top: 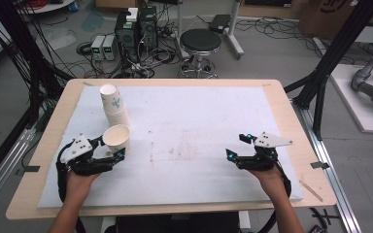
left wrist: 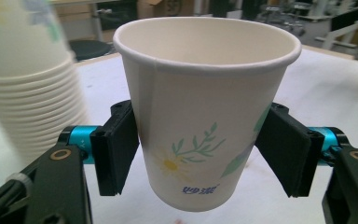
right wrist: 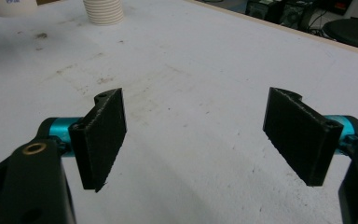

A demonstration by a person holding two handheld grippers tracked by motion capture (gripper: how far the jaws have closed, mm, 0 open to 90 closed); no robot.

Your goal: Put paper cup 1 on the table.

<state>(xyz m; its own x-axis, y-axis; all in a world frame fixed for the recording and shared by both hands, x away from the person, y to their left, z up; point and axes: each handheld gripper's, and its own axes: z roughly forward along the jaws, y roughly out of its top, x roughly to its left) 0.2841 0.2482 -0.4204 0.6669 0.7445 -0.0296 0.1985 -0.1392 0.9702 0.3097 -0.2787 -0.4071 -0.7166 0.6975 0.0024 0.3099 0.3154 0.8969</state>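
A white paper cup [top: 116, 137] with a flower print stands upright between the jaws of my left gripper [top: 110, 147] at the left of the table. In the left gripper view both black pads [left wrist: 116, 149] press on the sides of the cup [left wrist: 200, 116], so my left gripper [left wrist: 200, 154] is shut on it. A stack of the same paper cups [top: 114, 104] stands just behind it, also blurred at the left [left wrist: 23, 84]. At the right my right gripper [top: 238, 145] stands open over the mat, with nothing between its jaws [right wrist: 196, 135].
A stained white mat [top: 189, 126] covers the wooden table [top: 291, 121]. The cup stack [right wrist: 103, 10] sits far off in the right gripper view. A black stool [top: 200, 43], computer boxes [top: 136, 29] and cables lie beyond the far edge. Black frame posts [top: 330, 63] flank the table.
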